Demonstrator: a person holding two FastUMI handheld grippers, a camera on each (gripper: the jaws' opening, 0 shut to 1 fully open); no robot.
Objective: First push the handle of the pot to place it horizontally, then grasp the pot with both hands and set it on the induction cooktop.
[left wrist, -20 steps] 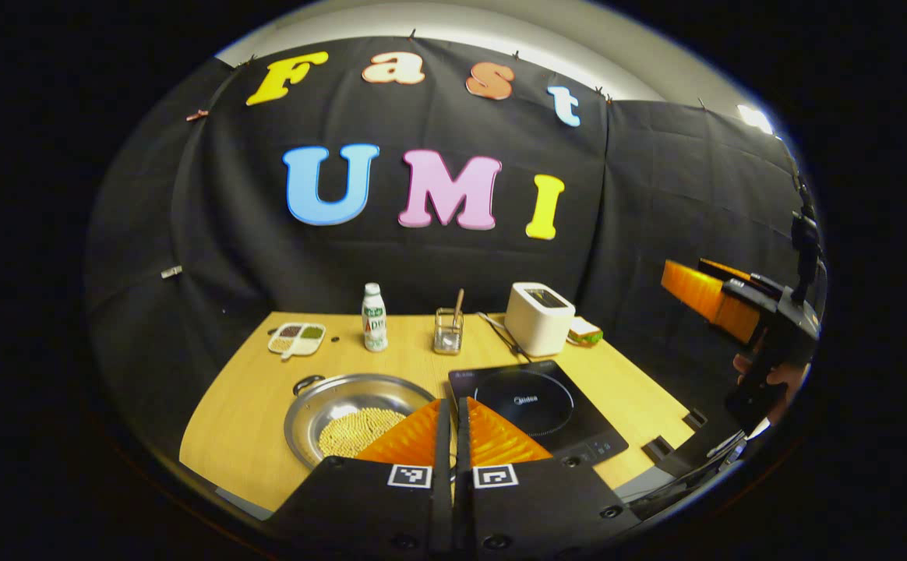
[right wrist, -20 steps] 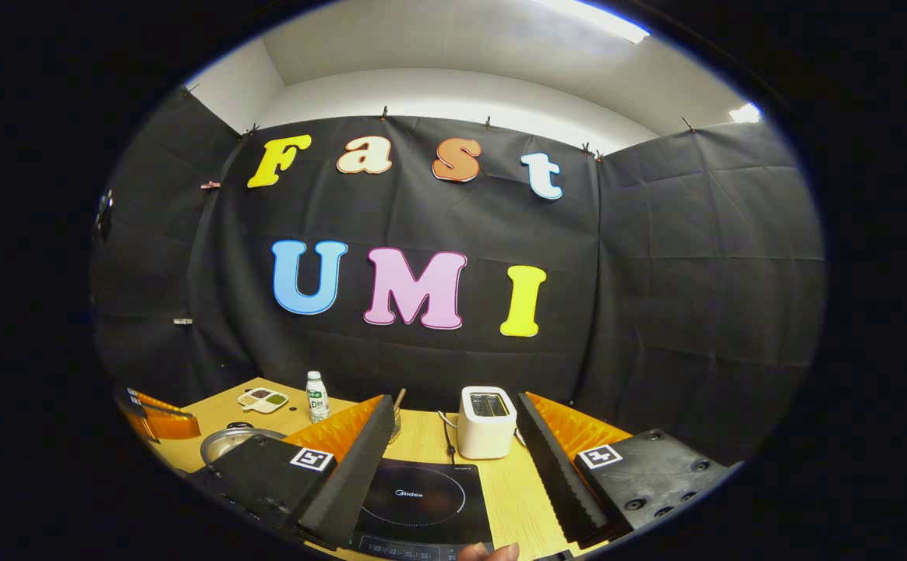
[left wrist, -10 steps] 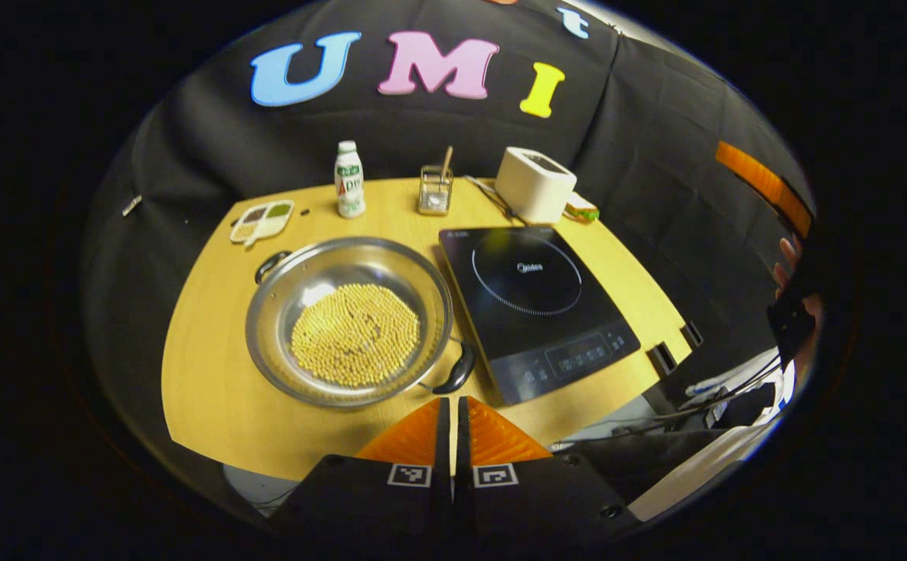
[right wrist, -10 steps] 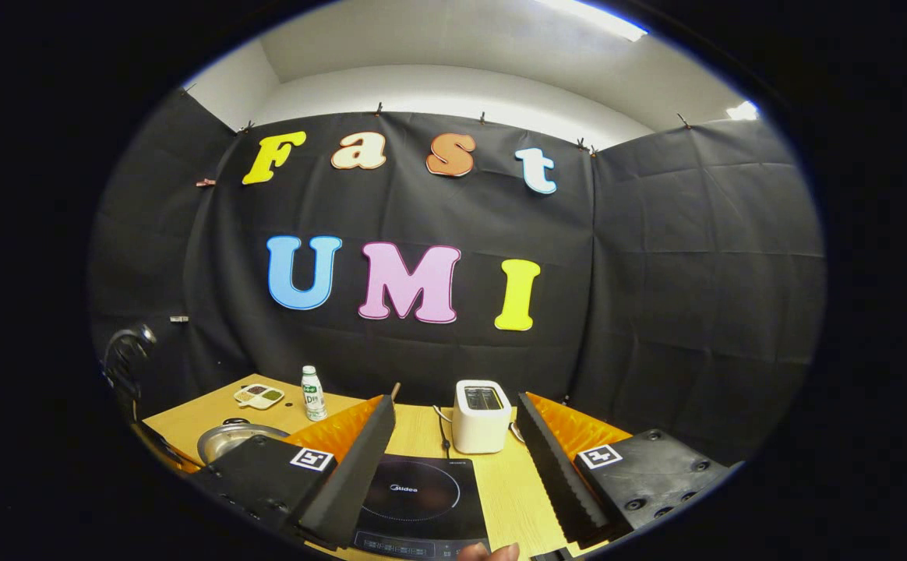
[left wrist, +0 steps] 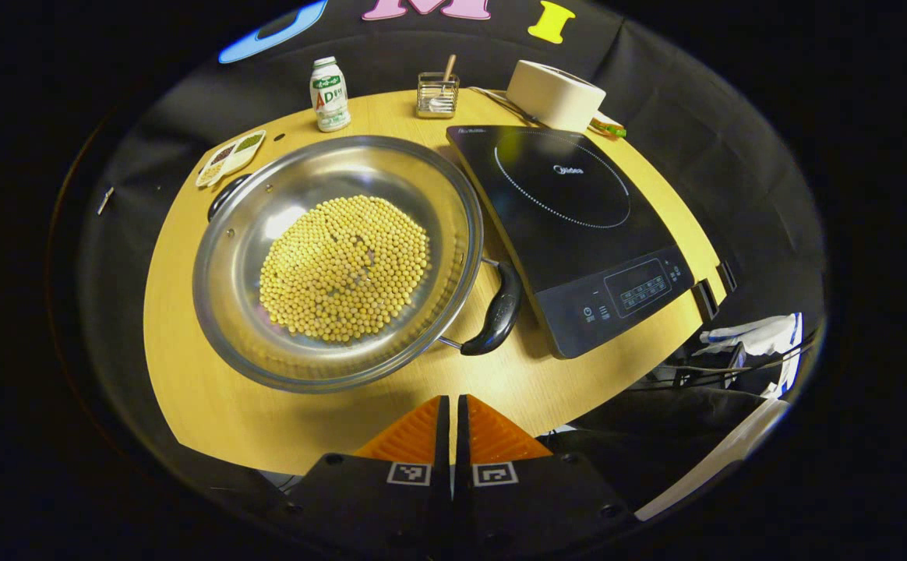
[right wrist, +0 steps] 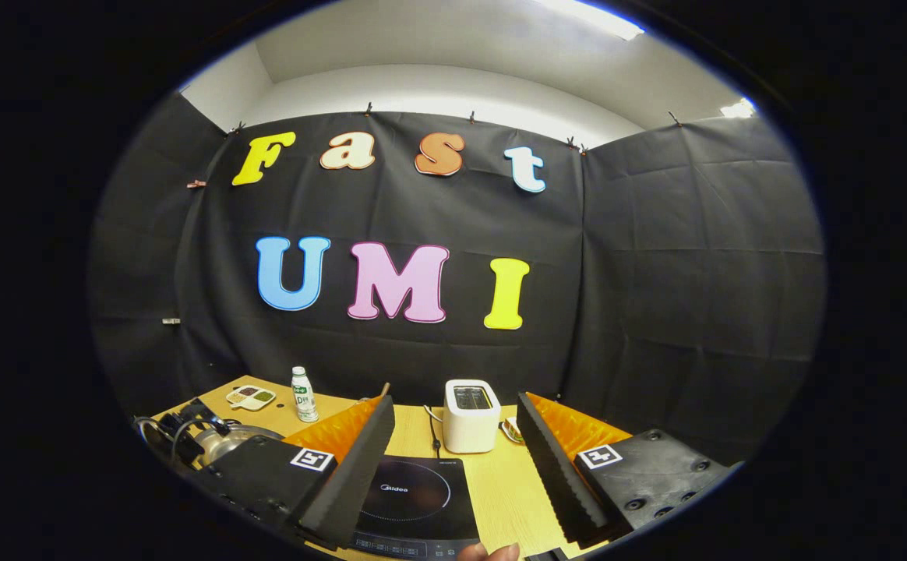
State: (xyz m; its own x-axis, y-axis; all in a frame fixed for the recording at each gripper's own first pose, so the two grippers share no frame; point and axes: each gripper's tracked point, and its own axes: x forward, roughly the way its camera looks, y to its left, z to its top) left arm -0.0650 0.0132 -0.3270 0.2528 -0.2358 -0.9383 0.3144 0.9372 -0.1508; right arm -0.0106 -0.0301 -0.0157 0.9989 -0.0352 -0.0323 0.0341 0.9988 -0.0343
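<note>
Pot (left wrist: 337,261) of beans on table (left wrist: 188,389), beside cooktop (left wrist: 570,226) | rigid, slick steel, likely heavy; take by handle (left wrist: 496,308) | left gripper (left wrist: 452,413) closed, empty | right gripper (right wrist: 453,460) wide open, empty.

In the left gripper view, the pot (left wrist: 337,261) is sitting on the table (left wrist: 188,389), holding soybeans (left wrist: 344,266), its handle (left wrist: 496,312) lying between it and the induction cooktop (left wrist: 578,234) at its right. Behind are standing a divided dish (left wrist: 229,156), a bottle (left wrist: 329,93), a glass holder (left wrist: 436,93) and a toaster (left wrist: 555,95).
</note>
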